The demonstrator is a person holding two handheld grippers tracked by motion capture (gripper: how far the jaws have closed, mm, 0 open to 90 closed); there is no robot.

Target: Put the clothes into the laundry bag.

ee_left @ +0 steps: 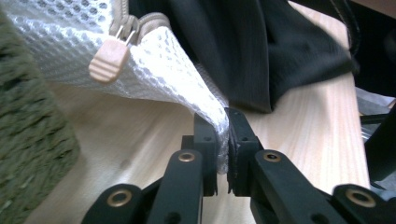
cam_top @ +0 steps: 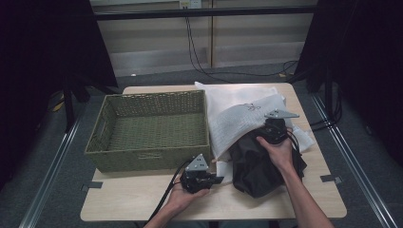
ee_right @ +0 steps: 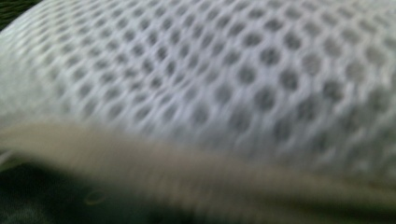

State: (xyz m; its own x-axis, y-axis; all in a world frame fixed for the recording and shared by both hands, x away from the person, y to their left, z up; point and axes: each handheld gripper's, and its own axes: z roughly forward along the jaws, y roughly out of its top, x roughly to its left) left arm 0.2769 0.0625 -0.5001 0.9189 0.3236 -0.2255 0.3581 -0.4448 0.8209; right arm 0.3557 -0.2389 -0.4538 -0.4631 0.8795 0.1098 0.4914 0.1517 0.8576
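Note:
A white mesh laundry bag [cam_top: 240, 116] lies on the table's right half, and a black garment [cam_top: 259, 164] spills out of its mouth toward me. My left gripper [ee_left: 228, 135] is shut on the bag's near corner, the mesh pinched between its pads; in the high view this left gripper [cam_top: 216, 179] sits just in front of the basket. A beige zipper pull [ee_left: 109, 59] hangs at the bag's opening. My right gripper [cam_top: 272, 130] rests on the black garment at the bag's mouth, with its jaws hidden. The right gripper view is blurred mesh [ee_right: 233, 70] above a beige zipper band [ee_right: 187, 163].
A green woven basket [cam_top: 107, 137] with nothing inside stands on the left half of the wooden table [cam_top: 142, 199]. Black cables trail on the floor behind the table. Bare wood runs along the front edge.

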